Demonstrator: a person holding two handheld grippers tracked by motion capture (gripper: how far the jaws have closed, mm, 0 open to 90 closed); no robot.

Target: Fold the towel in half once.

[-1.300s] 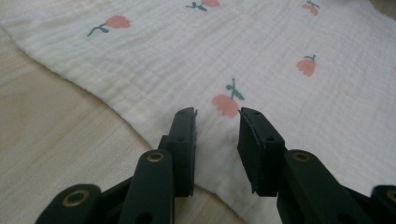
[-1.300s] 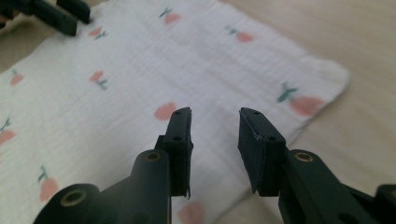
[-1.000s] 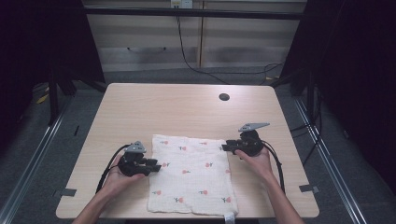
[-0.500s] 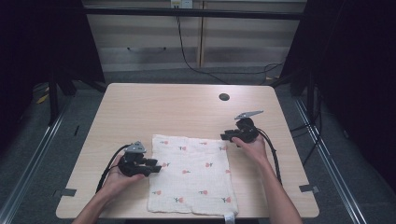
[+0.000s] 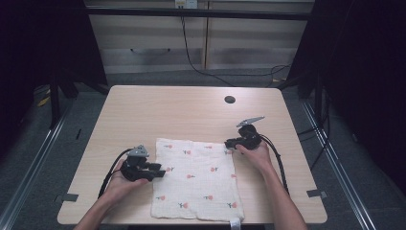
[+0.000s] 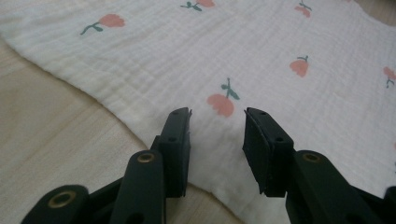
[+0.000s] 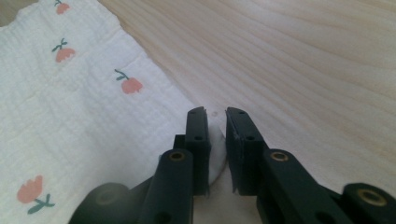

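While left tongs [image 6: 217,116] gape over cloth [image 6: 280,56], right tongs [image 7: 215,114] pinch its corner.

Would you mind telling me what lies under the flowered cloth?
The flowered cloth lies flat on the wooden table, whose surface shows around it. Anything beneath stays covered.

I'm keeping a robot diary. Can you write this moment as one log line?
left gripper: jaws open over cloth edge | right gripper: jaws nearly closed at far cloth corner | cloth flat on table

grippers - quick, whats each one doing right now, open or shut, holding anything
Left gripper: open, jaws apart over the cloth's edge, holding nothing.
Right gripper: nearly closed on the cloth's far corner, which sits between the jaws.
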